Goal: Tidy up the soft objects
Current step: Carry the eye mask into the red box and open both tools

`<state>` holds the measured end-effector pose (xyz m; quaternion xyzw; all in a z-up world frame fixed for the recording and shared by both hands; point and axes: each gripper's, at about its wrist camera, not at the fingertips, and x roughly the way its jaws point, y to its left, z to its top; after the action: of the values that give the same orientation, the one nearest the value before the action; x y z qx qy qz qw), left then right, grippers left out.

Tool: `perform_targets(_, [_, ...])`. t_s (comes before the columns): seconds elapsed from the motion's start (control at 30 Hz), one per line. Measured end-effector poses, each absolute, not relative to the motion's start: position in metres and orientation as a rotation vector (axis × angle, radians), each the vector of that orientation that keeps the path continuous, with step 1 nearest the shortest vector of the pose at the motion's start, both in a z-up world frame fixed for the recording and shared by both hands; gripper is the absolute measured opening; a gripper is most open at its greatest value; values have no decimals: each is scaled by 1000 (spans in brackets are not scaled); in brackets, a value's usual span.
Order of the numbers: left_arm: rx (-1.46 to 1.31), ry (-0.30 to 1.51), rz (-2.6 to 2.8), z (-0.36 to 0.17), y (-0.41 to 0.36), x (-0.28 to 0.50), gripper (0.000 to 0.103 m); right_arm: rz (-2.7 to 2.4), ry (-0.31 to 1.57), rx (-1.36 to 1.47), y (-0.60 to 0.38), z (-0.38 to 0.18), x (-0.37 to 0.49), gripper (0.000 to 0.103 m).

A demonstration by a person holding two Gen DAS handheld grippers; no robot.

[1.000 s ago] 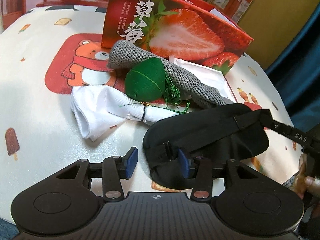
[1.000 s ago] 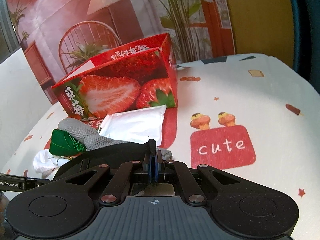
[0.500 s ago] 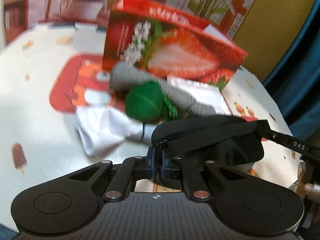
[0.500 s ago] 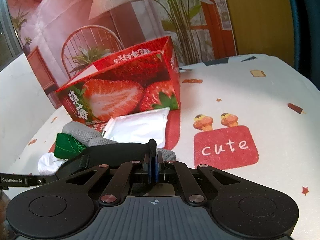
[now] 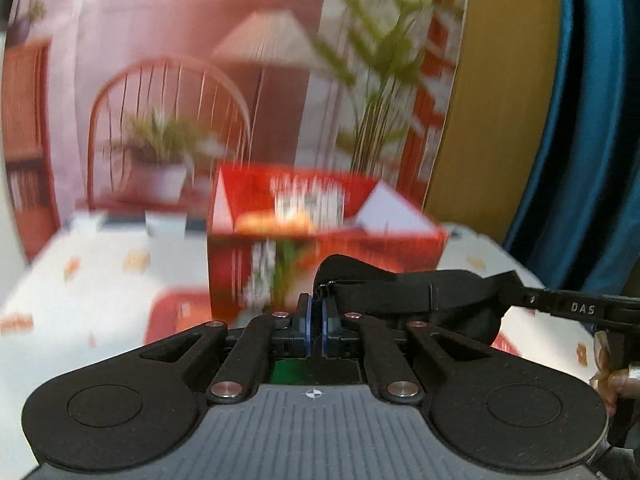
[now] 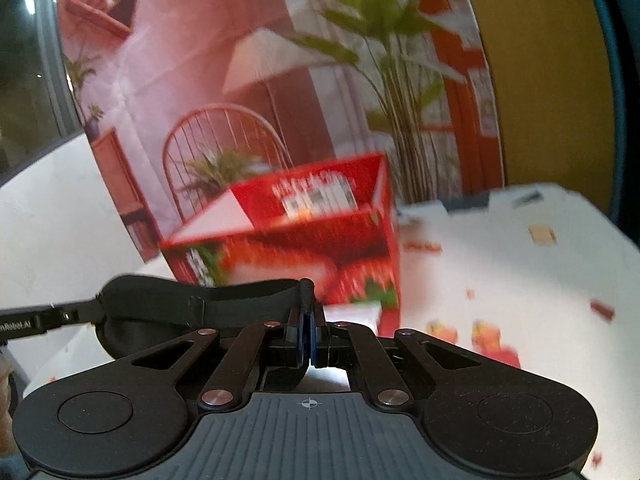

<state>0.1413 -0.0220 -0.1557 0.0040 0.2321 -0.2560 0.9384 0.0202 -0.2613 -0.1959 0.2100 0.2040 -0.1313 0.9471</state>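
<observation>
Both the left gripper (image 5: 315, 328) and the right gripper (image 6: 307, 334), marked "DAS", pinch the black padded fabric eye mask (image 5: 404, 296) before the red strawberry-printed cardboard box (image 6: 320, 248).

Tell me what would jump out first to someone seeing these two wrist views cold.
The black eye mask stretched in mid-air between the two tools: the left tool is shut on one end, the right tool on the other. Right behind it stands the open red strawberry box on the white patterned tablecloth, both blurred.
</observation>
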Motion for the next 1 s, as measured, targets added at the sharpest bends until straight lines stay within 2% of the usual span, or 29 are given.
perform_targets(0.2, [40, 339, -489, -119, -47, 166, 6, -267, 320, 356, -277, -150, 54, 3])
perform_targets(0.43, [53, 287, -395, -108, -77, 210, 6, -291, 271, 263, -296, -121, 113, 3])
perform_targets(0.63, [75, 345, -382, -121, -85, 259, 6, -323, 313, 242, -313, -132, 161, 3])
perform_targets(0.87, [65, 506, -387, -154, -91, 317, 6, -327, 425, 212, -332, -162, 210, 3])
perform_targets(0.9, [51, 466, -344, -159, -92, 324, 6, -327, 444, 207, -334, -167, 216, 3])
perform_targets(1.0, [63, 514, -344, -172, -97, 340, 6, -329, 493, 188, -337, -181, 230, 3])
